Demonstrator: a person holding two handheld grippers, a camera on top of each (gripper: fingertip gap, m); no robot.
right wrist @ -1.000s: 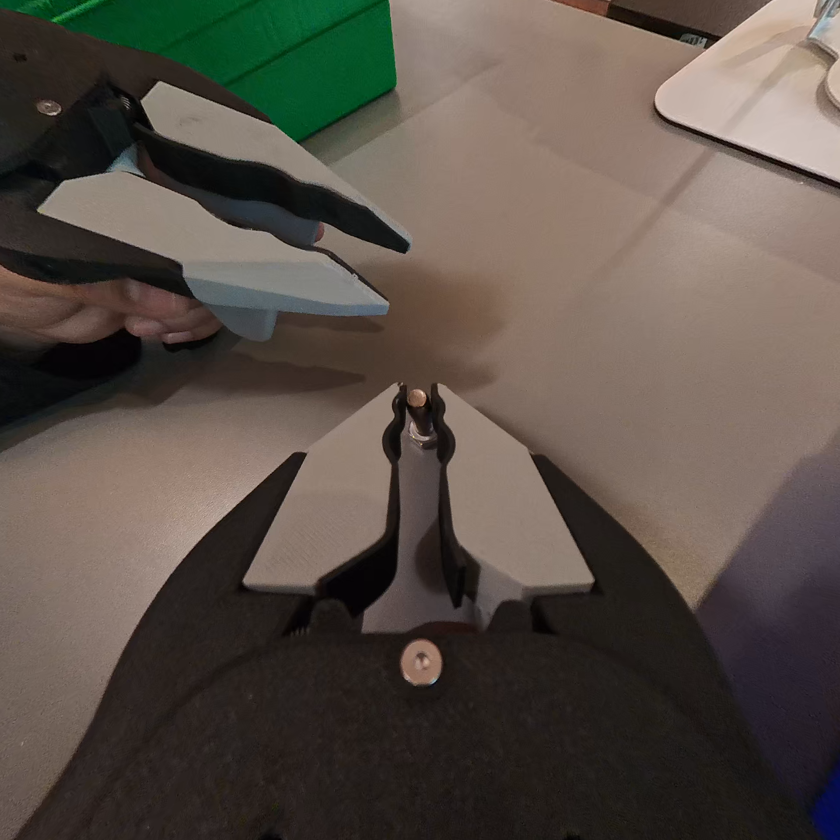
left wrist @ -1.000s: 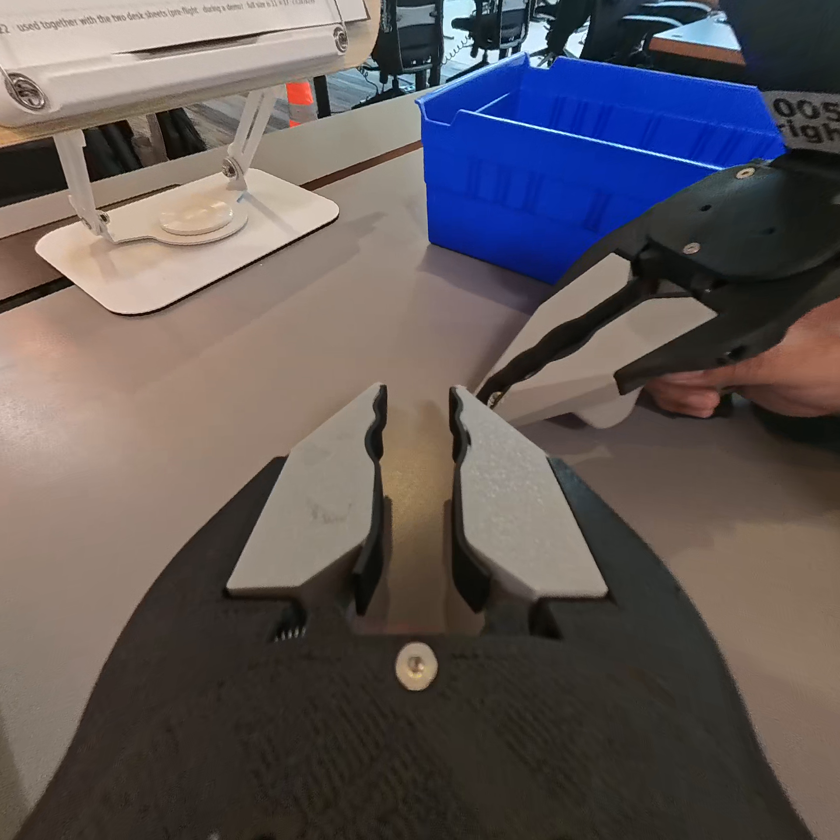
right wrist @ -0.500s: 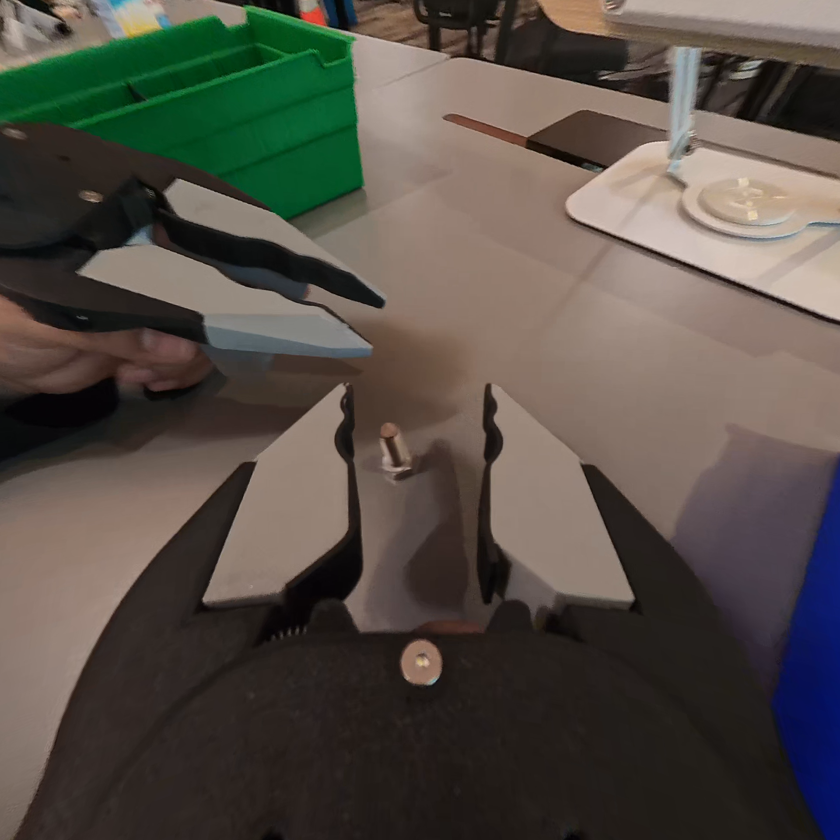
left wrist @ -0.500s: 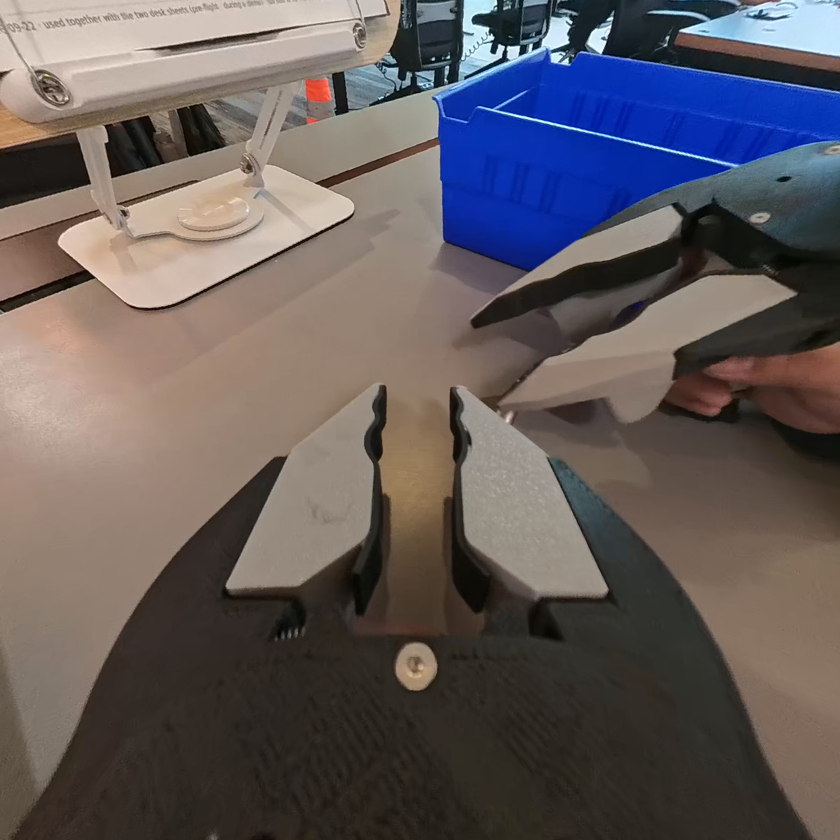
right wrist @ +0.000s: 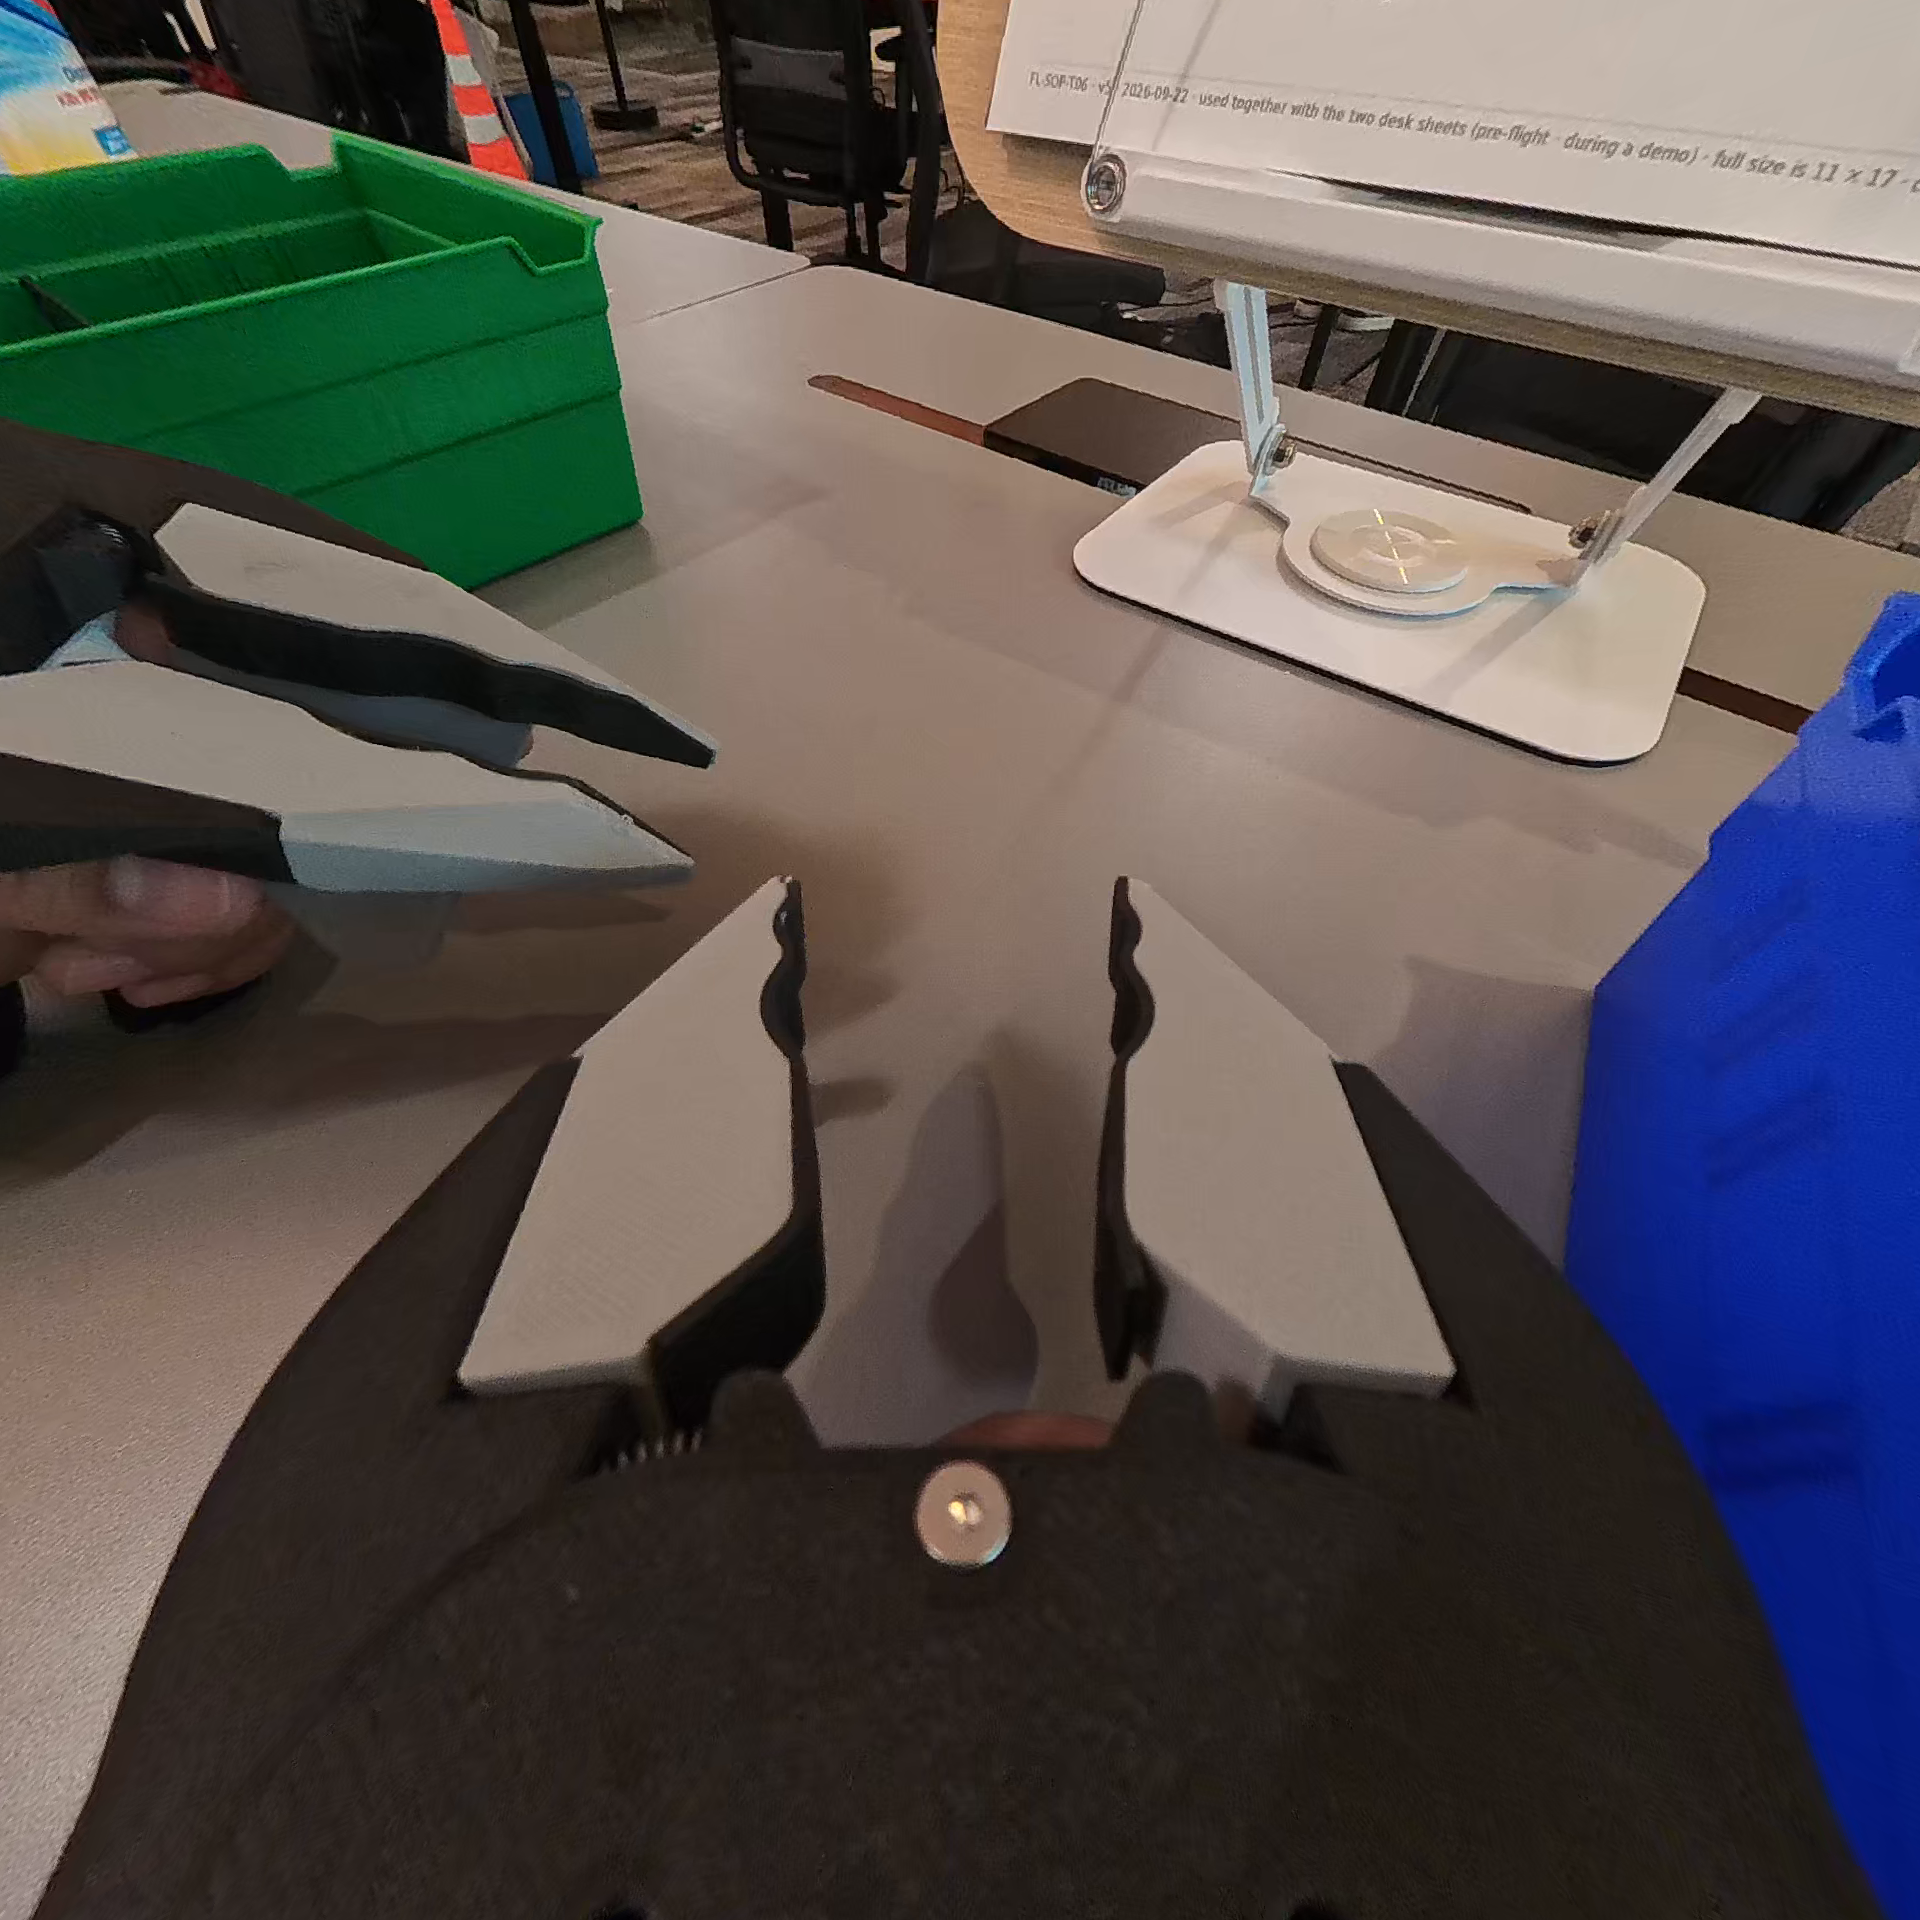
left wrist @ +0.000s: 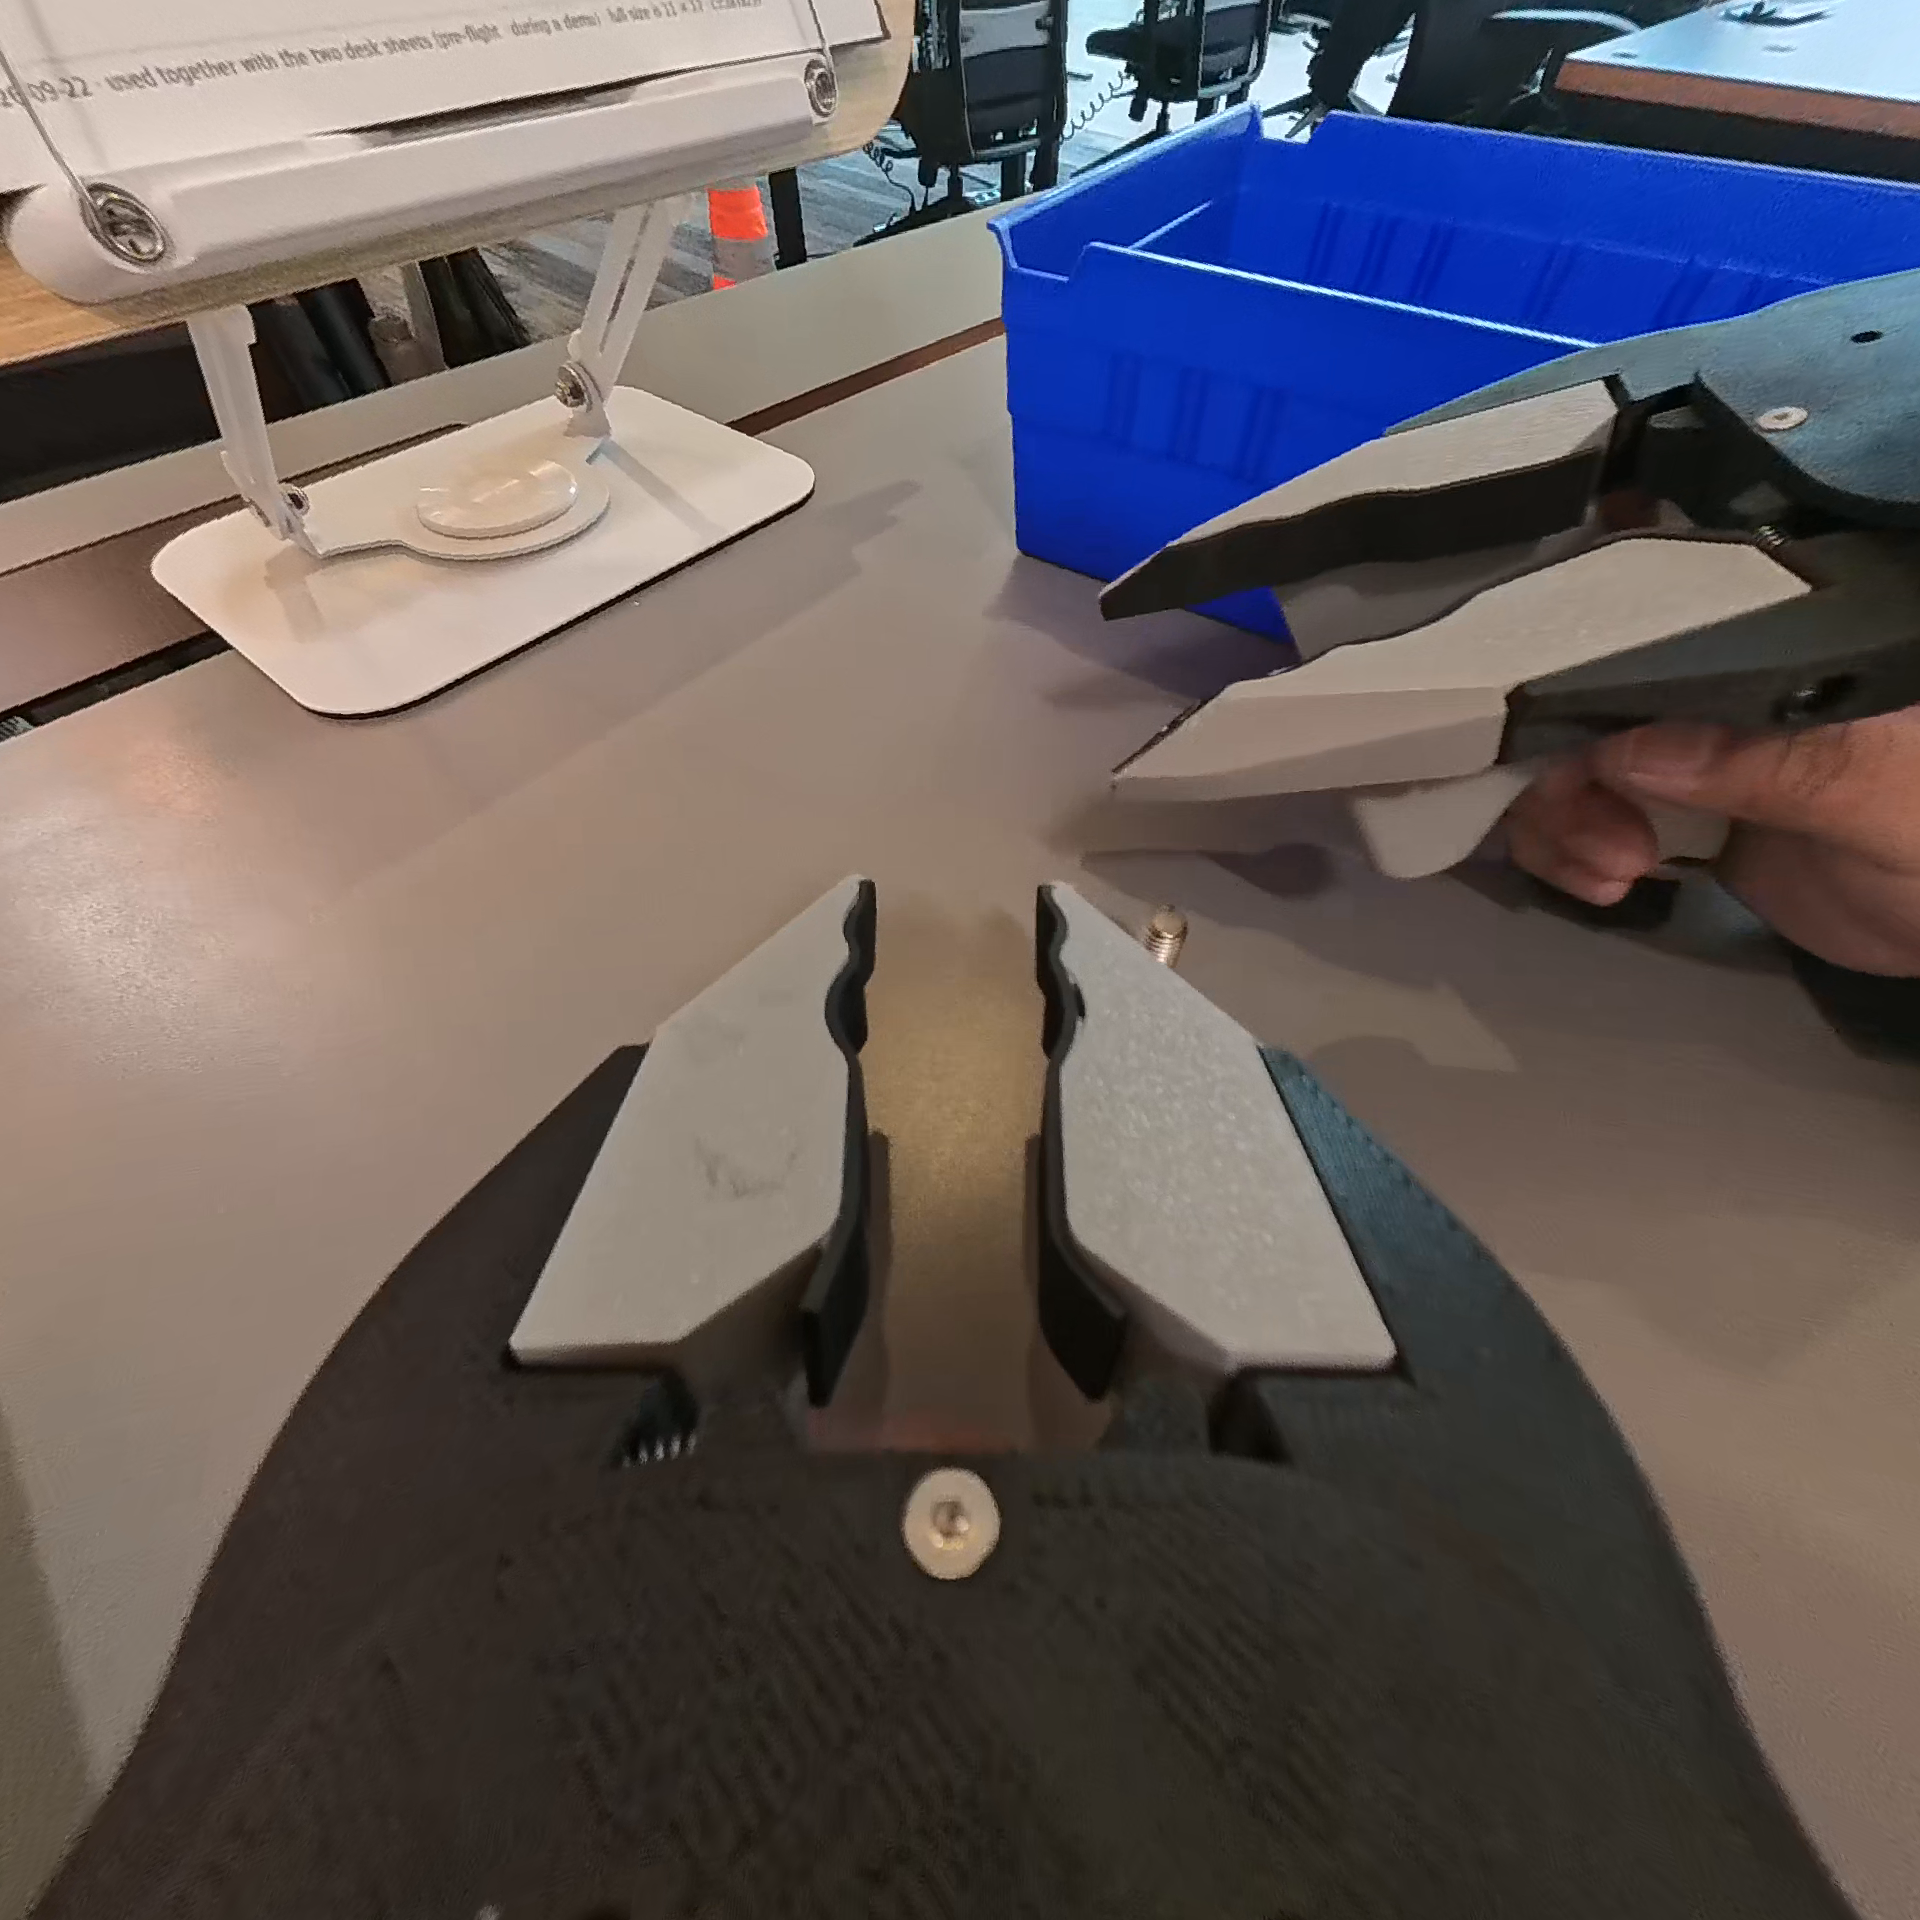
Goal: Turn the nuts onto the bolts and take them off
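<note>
**Desk:** Where are the tongs, and where is the bolt?

**Photographer:** Both pairs hover empty over the grey counter [left wrist: 520, 935]. The left tongs [left wrist: 954, 904] are parted by a narrow gap with nothing between them; the right tongs [right wrist: 954, 899] are spread wide, also gripping nothing. The bolt [left wrist: 1166, 921] stands on the counter just beside the outer edge of the left tongs' right-hand finger, below the tips of the right tongs. Only its threaded end shows, so whether a nut sits on it cannot be told.

**Desk:** How should the next move go?

**Photographer:** By my reading, a pick-up comes next. One pair should drop squarely around the shank, seat it in the notched pads, and close firmly so it cannot spin. The other pair then needs the nut gripped flat-on and turned in short strokes, keeping the axis straight to avoid cross-threading.

**Desk:** A count?

**Photographer:** One bolt visible; no loose nut. One blue bin [left wrist: 1351, 343] beyond the right tongs, one green bin [right wrist: 343, 374] beyond the left tongs, and one white document stand [right wrist: 1392, 623] ahead of both. Two hands, one per handle.
</note>
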